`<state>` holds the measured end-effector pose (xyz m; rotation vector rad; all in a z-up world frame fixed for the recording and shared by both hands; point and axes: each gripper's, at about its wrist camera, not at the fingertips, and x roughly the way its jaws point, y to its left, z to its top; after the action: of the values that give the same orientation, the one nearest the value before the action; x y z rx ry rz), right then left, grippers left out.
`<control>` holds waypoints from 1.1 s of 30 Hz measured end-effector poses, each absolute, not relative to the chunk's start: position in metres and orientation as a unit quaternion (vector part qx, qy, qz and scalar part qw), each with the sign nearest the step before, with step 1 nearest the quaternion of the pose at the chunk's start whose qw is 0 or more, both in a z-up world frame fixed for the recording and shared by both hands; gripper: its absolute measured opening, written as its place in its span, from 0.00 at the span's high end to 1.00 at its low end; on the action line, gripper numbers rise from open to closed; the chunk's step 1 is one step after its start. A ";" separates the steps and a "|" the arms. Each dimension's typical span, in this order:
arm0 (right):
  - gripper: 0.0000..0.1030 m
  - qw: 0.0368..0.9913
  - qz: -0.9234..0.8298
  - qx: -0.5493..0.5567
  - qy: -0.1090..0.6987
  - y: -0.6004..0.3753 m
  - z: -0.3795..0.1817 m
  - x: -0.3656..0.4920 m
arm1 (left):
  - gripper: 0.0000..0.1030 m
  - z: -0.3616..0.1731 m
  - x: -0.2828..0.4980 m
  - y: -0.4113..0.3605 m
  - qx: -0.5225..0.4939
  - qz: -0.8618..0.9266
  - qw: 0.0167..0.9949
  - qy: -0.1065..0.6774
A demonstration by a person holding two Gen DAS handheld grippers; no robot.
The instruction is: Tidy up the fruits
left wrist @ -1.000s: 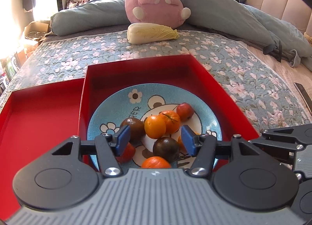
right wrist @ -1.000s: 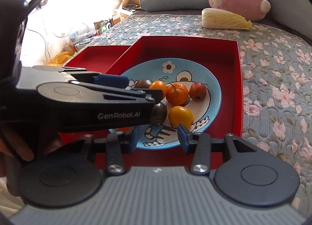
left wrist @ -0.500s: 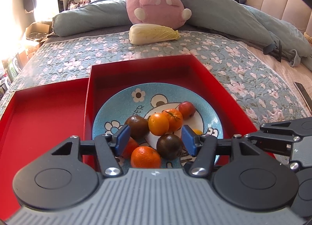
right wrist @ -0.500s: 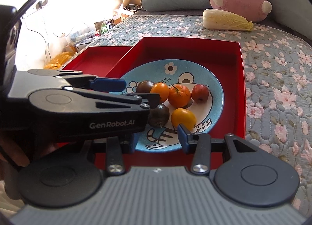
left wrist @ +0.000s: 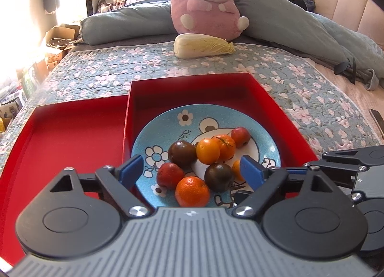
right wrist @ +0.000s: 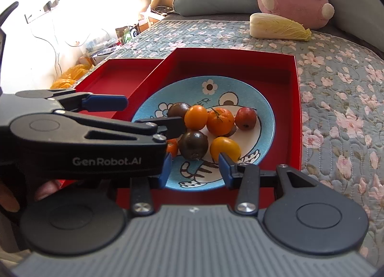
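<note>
Right red tray (left wrist: 264,92): square, walled, matte — holds the blue plate (left wrist: 268,142).
Blue plate: round, glossy, cartoon bear and flower print — carries the fruit pile (left wrist: 204,162): orange, red, dark and yellow rounds, clustered and touching.
Left red tray (left wrist: 60,138): shallow, butted against the right tray.
Left gripper (left wrist: 192,171): jaws just opened wide above the plate's near edge, gripping nothing.
Right gripper (right wrist: 195,165): half open, nothing gripped, low over the plate's near rim.
Quilt (right wrist: 336,80): stitched, floral.
</note>
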<state>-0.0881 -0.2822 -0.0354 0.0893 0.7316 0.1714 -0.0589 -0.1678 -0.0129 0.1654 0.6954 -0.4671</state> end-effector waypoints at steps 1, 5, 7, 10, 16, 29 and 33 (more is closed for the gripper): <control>0.55 0.929 0.084 0.043 0.357 -0.282 -0.035 -0.088 | 0.09 -0.012 -0.060 -0.167 0.081 -0.224 0.911 0.338; 0.55 0.929 0.086 0.039 0.358 -0.279 -0.034 -0.089 | 0.06 -0.010 -0.065 -0.164 0.069 -0.232 0.911 0.335; 0.55 0.929 0.086 0.038 0.357 -0.278 -0.033 -0.090 | 0.04 -0.009 -0.067 -0.164 0.065 -0.232 0.913 0.331; 0.55 0.930 0.085 0.036 0.356 -0.278 -0.031 -0.091 | 0.02 -0.007 -0.072 -0.166 0.079 -0.217 0.919 0.319; 0.55 0.930 0.084 0.033 0.357 -0.276 -0.031 -0.093 | 0.02 -0.004 -0.082 -0.168 0.107 -0.190 0.930 0.294; 0.55 0.930 0.085 0.023 0.358 -0.270 -0.026 -0.099 | 0.02 0.001 -0.088 -0.154 0.085 -0.180 0.930 0.310; 0.55 0.929 0.085 0.021 0.359 -0.268 -0.025 -0.100 | 0.02 0.002 -0.090 -0.151 0.079 -0.175 0.930 0.314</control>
<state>-0.0999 -0.2677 -0.0245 0.0421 0.7352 0.1734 -0.0897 -0.1506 0.0023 0.1614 0.6427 -0.3590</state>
